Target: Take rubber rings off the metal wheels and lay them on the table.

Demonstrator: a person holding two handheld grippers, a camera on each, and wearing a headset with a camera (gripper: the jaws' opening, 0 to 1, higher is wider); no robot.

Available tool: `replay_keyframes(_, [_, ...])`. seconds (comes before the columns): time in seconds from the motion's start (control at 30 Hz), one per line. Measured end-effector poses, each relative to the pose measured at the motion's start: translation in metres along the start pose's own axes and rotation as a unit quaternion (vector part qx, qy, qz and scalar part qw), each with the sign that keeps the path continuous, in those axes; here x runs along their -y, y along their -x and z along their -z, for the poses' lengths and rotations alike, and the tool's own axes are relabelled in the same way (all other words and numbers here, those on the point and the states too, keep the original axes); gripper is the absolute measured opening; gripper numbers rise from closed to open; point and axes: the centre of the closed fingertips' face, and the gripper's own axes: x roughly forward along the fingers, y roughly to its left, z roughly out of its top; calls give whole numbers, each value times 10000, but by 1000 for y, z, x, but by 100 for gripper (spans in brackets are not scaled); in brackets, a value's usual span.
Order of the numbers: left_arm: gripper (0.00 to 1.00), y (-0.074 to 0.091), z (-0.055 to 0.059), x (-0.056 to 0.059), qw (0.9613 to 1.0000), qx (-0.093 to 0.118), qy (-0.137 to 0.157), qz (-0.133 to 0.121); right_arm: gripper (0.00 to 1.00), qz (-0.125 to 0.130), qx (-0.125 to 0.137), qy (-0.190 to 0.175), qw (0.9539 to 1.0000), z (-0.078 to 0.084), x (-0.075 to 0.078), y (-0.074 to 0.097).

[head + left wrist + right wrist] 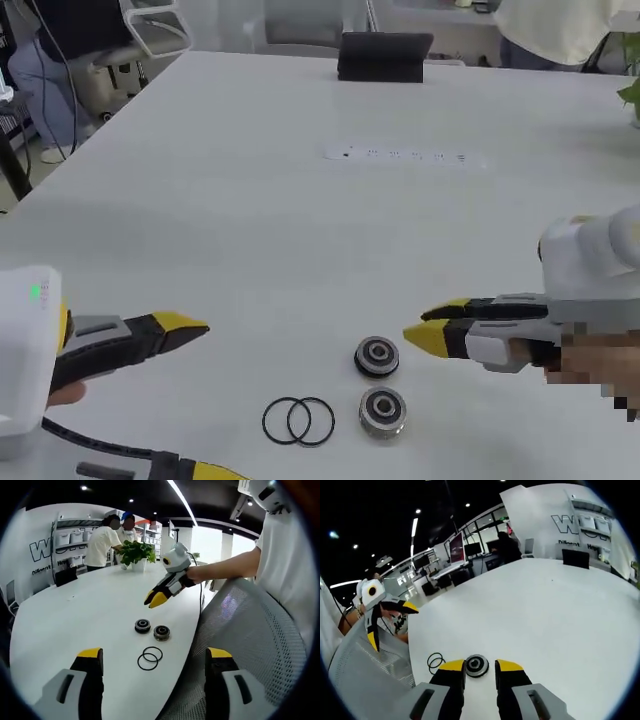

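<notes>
where the white table runs away from the person, it is broad and mostly bare. a flush socket strip sits out in the middle and a dark box stands near the far edge, so there is open room ahead of the work and to both sides.

the task's things lie close to the near edge. in the left gripper view that edge passes just beside the rubber rings, and a mesh chair stands just beside it. the two rings are thin and black, lying flat on the table and overlapping each other. just to their right sits the near wheel. the far wheel lies just beyond it, with a small gap between the two. both wheels are silvery metal with a dark centre and lie flat. whether any rubber is left on their rims cannot be told.

the right gripper hovers above the table just right of the far wheel, not touching it. its jaws stand at a narrow gap and hold nothing. in its own view one wheel shows through that gap, down on the table.

the left gripper is at the near left, left of the rings and apart from them, its jaws spread wide and empty.
</notes>
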Motion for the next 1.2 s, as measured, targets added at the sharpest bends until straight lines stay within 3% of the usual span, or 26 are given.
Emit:
replay_keyframes(0.07, [82, -2, -5, -1, 10000, -16, -83, 6, 21, -37, 6, -153, 9999, 2, 1, -1])
replay_keyframes(0.27, [82, -4, -24, 0, 9991, 11, -425, 93, 21, -2, -54, -132, 9999, 8, 3, -1])
replay_keyframes(0.43, [80, -8, -47, -9, 9973, 97, -723, 74, 21, 11, -125, -55, 9999, 12, 3, -2])
replay_keyframes(0.6, [76, -15, -64, -23, 9966, 58, -819, -16, 21, 8, -236, 50, 9997, 16, 2, -4])
replay_keyframes(0.7, [75, -22, -75, -27, 9951, 110, -987, -10, 21, 3, -282, 91, 9996, 18, 2, -4])
replay_keyframes(0.9, [74, -43, -93, -25, 9935, 207, -1102, 201, 21, 0, -331, 136, 9994, 20, 3, -4])
replay_keyframes(1.2, [69, -76, -104, -28, 9921, 313, -1162, 342, 20, -4, -532, 257, 9983, 30, 4, -6])
